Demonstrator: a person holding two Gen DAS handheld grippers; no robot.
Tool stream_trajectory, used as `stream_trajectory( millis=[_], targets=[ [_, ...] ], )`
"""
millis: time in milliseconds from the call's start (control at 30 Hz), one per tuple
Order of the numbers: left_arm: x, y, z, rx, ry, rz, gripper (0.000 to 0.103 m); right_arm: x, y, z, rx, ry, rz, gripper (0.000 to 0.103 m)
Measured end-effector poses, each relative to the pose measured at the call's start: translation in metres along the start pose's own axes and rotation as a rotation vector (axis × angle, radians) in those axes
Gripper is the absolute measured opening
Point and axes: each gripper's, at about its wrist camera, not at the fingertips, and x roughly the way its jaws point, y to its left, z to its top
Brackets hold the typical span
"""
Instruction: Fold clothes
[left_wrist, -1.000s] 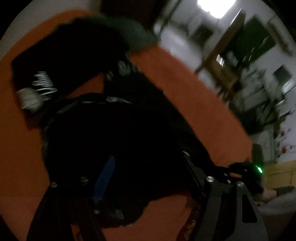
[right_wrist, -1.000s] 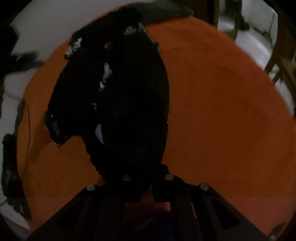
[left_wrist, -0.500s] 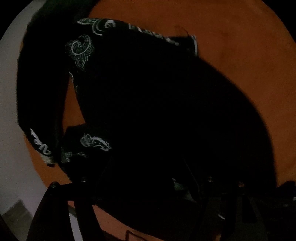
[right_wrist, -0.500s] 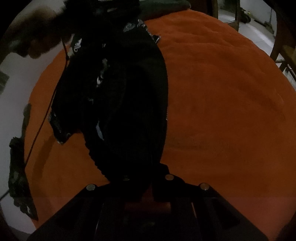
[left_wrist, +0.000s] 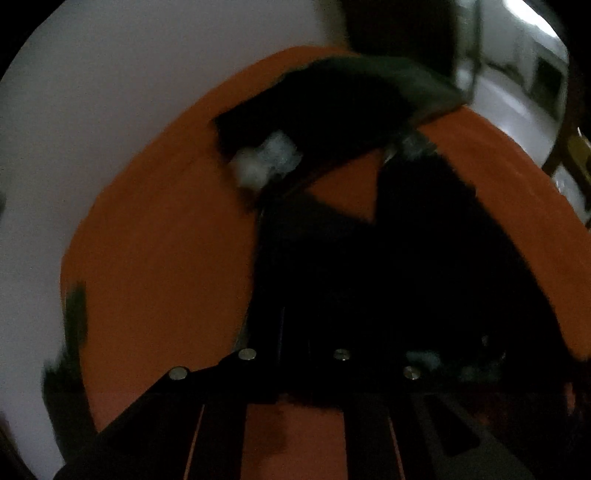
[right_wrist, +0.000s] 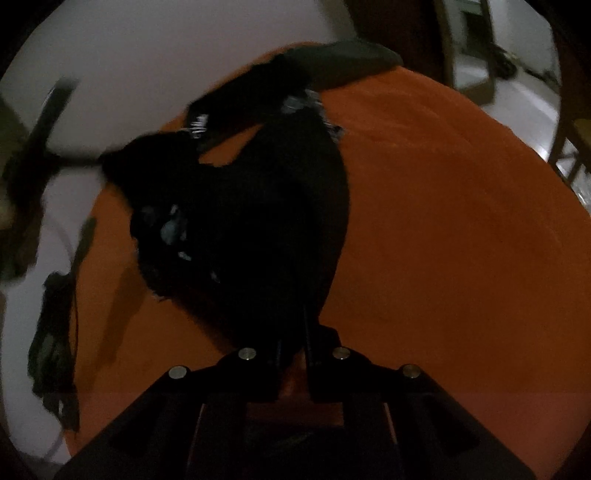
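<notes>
Orange rug (right_wrist: 443, 221): both claws (left (left_wrist: 295, 332) closing, right (right_wrist: 293, 325) clamped) grip one black garment (right_wrist: 258, 206).

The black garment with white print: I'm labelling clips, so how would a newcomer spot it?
Find the round orange surface. The black garment lies across its middle towards the right gripper. Unlike the plain dark folded piece at the far edge, it carries white patterning.

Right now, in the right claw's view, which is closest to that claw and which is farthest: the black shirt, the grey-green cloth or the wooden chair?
1. Black shirt: pinched in the right claw, over the orange blanket.
2. Grey-green cloth: at the blanket's far edge.
3. Wooden chair: beyond, upper right.
</notes>
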Motion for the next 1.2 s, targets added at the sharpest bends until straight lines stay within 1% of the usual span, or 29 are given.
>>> stream_trajectory(
  millis=[67, 133, 167, 200, 233, 267, 333, 367, 400, 433, 467, 500, 533, 567, 600, 633, 667, 700, 733, 767, 833, 867, 900, 933, 1000, 1033, 1067, 1167, 1200],
  targets=[
    [0.000, 0.030, -0.078, -0.047, 0.062, -0.023, 0.011, -0.004, 0.010, -0.006, -0.032, 0.008, 0.021, 0.009],
    [0.015, 0.042, -0.141, -0.114, 0.119, -0.084, 0.011, 0.000, 0.022, -0.016, -0.067, 0.034, 0.030, 0.009],
    [0.025, 0.045, -0.172, -0.174, 0.137, -0.125, 0.011, 0.004, 0.026, -0.022, -0.083, 0.051, 0.026, 0.009],
    [0.034, 0.047, -0.193, -0.234, 0.139, -0.153, 0.012, 0.009, 0.031, -0.029, -0.100, 0.069, 0.022, 0.009],
    [0.042, 0.047, -0.209, -0.293, 0.128, -0.179, 0.012, 0.013, 0.035, -0.035, -0.117, 0.086, 0.018, 0.010],
    [0.048, 0.045, -0.218, -0.333, 0.101, -0.188, 0.012, 0.018, 0.039, -0.042, -0.134, 0.104, 0.014, 0.010],
    [0.060, 0.041, -0.233, -0.397, 0.039, -0.192, 0.012, 0.026, 0.040, -0.051, -0.159, 0.114, -0.020, 0.010],
    [0.064, 0.036, -0.239, -0.422, 0.009, -0.178, 0.012, 0.028, 0.039, -0.053, -0.158, 0.110, -0.037, 0.010],
    [0.068, 0.031, -0.240, -0.445, -0.010, -0.169, 0.014, 0.030, 0.038, -0.056, -0.154, 0.104, -0.053, 0.010],
    [0.071, 0.026, -0.241, -0.463, -0.022, -0.167, 0.019, 0.032, 0.036, -0.058, -0.150, 0.099, -0.070, 0.010],
    [0.076, 0.024, -0.238, -0.480, -0.021, -0.159, 0.022, 0.034, 0.032, -0.061, -0.116, 0.092, -0.079, 0.012],
    [0.082, 0.027, -0.237, -0.494, -0.003, -0.152, 0.026, 0.037, 0.030, -0.062, -0.095, 0.098, -0.087, 0.021],
    [0.088, 0.032, -0.237, -0.505, 0.019, -0.146, 0.027, 0.040, 0.027, -0.063, -0.076, 0.106, -0.095, 0.028],
    [0.095, 0.035, -0.234, -0.521, 0.034, -0.160, 0.028, 0.043, 0.024, -0.063, -0.058, 0.114, -0.103, 0.037],
    [0.101, 0.041, -0.231, -0.545, 0.044, -0.192, 0.028, 0.044, 0.023, -0.066, -0.049, 0.116, -0.101, 0.037],
    [0.102, 0.049, -0.230, -0.580, 0.032, -0.239, 0.028, 0.045, 0.023, -0.065, -0.048, 0.112, -0.098, 0.037],
    [0.103, 0.057, -0.228, -0.619, 0.012, -0.290, 0.027, 0.043, 0.025, -0.061, -0.057, 0.096, -0.084, 0.035],
    [0.098, 0.066, -0.225, -0.650, -0.003, -0.314, 0.012, 0.038, 0.027, -0.055, -0.068, 0.077, -0.064, 0.015],
    [0.092, 0.075, -0.222, -0.678, -0.017, -0.328, 0.008, 0.033, 0.030, -0.048, -0.078, 0.057, -0.044, 0.004],
    [0.080, 0.085, -0.216, -0.697, -0.031, -0.326, 0.008, 0.019, 0.035, -0.035, -0.075, 0.013, -0.012, 0.005],
    [0.048, 0.100, -0.197, -0.708, -0.078, -0.320, 0.008, -0.009, 0.052, 0.000, -0.091, -0.051, 0.041, 0.005],
    [0.021, 0.107, -0.180, -0.680, -0.114, -0.288, 0.008, -0.025, 0.067, 0.020, -0.132, -0.082, 0.048, 0.005],
    [-0.012, 0.110, -0.166, -0.637, -0.169, -0.231, 0.008, -0.042, 0.083, 0.040, -0.179, -0.114, 0.052, 0.005],
    [-0.047, 0.111, -0.148, -0.570, -0.244, -0.150, 0.008, -0.064, 0.100, 0.063, -0.209, -0.161, 0.069, 0.005],
    [-0.114, 0.115, -0.108, -0.454, -0.371, -0.045, 0.008, -0.111, 0.136, 0.109, -0.262, -0.259, 0.108, 0.005],
    [-0.141, 0.123, -0.088, -0.436, -0.403, -0.046, 0.008, -0.129, 0.152, 0.132, -0.268, -0.284, 0.119, 0.005],
    [-0.164, 0.138, -0.068, -0.453, -0.406, -0.061, 0.008, -0.154, 0.168, 0.163, -0.255, -0.293, 0.141, 0.005],
    [-0.232, 0.189, -0.010, -0.528, -0.394, -0.099, 0.008, -0.208, 0.208, 0.233, -0.245, -0.312, 0.121, 0.005],
    [-0.251, 0.204, 0.003, -0.555, -0.383, -0.098, 0.008, -0.223, 0.217, 0.250, -0.249, -0.323, 0.100, 0.005]
  ],
)
